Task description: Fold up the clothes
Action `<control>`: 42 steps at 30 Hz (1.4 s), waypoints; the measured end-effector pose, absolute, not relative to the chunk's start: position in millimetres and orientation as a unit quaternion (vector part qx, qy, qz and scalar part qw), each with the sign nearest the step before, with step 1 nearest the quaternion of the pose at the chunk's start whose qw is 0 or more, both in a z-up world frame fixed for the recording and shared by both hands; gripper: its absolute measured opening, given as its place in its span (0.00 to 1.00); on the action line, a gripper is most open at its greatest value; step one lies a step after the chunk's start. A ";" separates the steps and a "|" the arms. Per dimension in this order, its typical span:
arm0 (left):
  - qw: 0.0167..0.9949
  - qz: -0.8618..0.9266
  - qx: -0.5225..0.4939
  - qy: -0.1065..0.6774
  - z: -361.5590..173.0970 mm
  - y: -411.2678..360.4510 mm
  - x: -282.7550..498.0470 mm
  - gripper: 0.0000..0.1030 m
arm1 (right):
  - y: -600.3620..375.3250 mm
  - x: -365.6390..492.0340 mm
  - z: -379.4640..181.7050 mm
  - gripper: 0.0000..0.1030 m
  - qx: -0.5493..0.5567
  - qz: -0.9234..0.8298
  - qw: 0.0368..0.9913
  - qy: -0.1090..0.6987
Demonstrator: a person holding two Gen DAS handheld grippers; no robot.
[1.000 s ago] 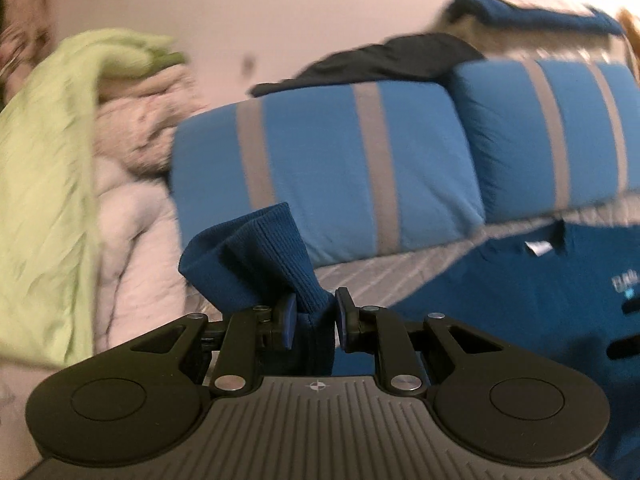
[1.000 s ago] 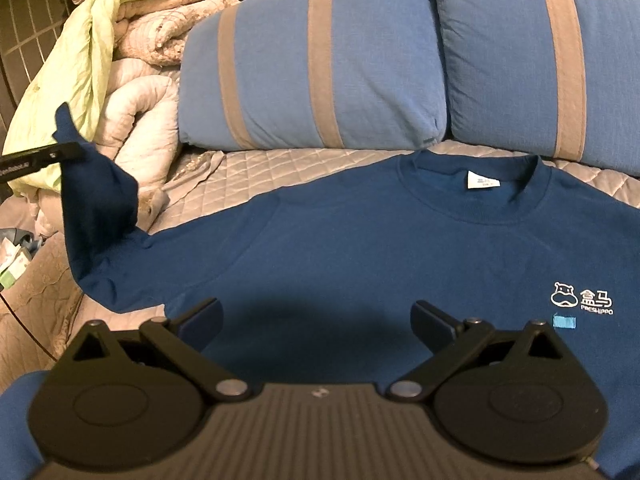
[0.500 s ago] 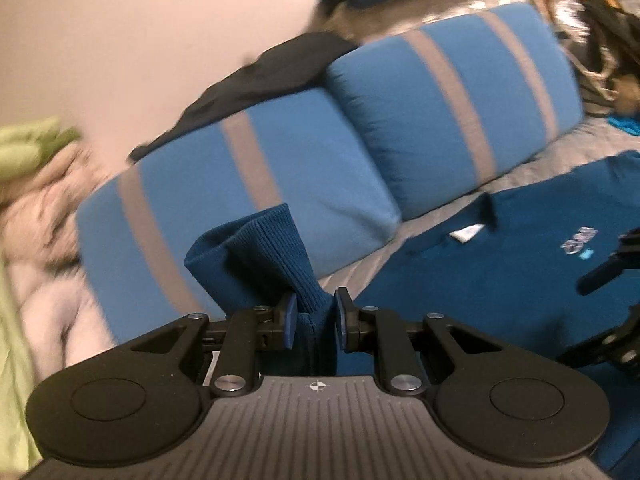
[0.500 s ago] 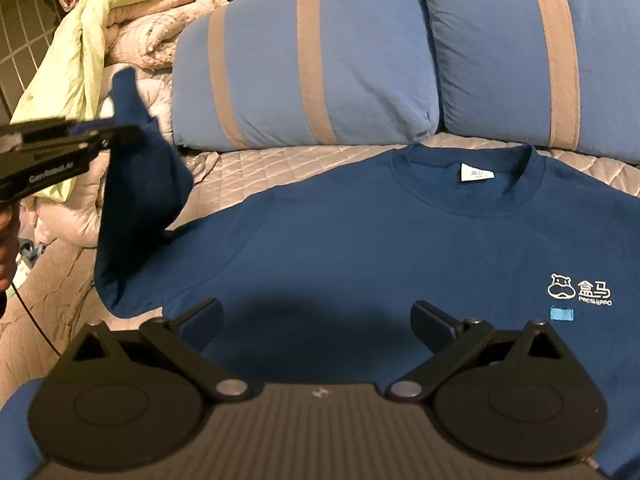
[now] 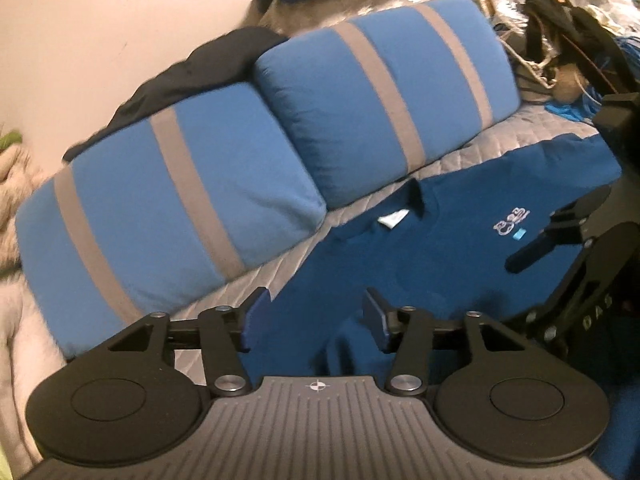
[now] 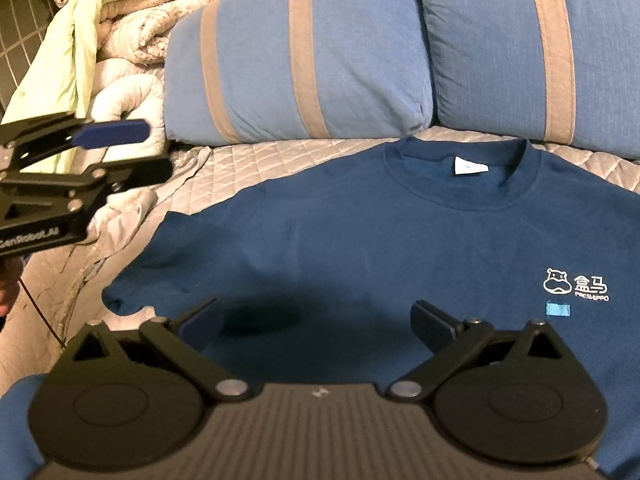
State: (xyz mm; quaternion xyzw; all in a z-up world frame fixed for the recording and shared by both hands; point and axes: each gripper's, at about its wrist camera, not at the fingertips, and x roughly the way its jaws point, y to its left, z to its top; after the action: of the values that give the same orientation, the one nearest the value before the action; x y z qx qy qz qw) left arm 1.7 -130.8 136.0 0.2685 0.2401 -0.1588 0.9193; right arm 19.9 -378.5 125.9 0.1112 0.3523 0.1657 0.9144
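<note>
Change: 0.5 s ago the left gripper (image 5: 316, 316) was clamped on the ribbed sleeve cuff of the sweatshirt (image 6: 400, 248) and held it up. Now its fingers stand apart with nothing between them, and that sleeve lies folded in across the body.
Meaning for the task: 1 sleeve fold looks laid down. By these views the rest of the garment stays spread open, so more folds seem to remain.
Left gripper: open and empty, hovering over the sweatshirt's left edge; in the right wrist view it shows at the far left (image 6: 116, 148).
Right gripper (image 6: 316, 324): fingers wide apart, holding nothing, low over the chest area.
Sweatshirt position: flat, front up, on the quilted cover (image 6: 280, 160), its collar toward the 2 pillows (image 6: 304, 56).
Materials: dark blue knit, soft and limp; rounded ribbed collar with a white label (image 6: 470, 168); white printed logo (image 6: 574, 284) on the chest.
Surroundings: 2 plump blue pillows with grey stripes; a rumpled pile of pale bedding (image 6: 120, 40) to the left.
</note>
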 end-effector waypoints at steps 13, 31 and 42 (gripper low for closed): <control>0.937 -0.068 0.193 0.283 131.7 -53.0 -37.3 0.61 | -370.8 14.7 124.8 1.00 0.072 0.166 0.922 0.342; 0.948 -0.041 0.098 0.299 98.8 11.1 -69.6 0.61 | -341.3 6.4 138.1 0.95 -0.099 0.207 0.924 0.306; 0.955 -0.058 0.073 0.282 84.8 19.7 -80.3 0.61 | -293.7 2.0 123.3 0.77 -0.359 0.304 0.850 0.236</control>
State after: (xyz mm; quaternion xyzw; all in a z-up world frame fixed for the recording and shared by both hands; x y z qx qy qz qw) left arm -80.3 19.7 84.8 0.0729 0.2815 -0.0579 0.9550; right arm 2.0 -293.7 123.3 -0.3589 0.2360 0.3042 0.8503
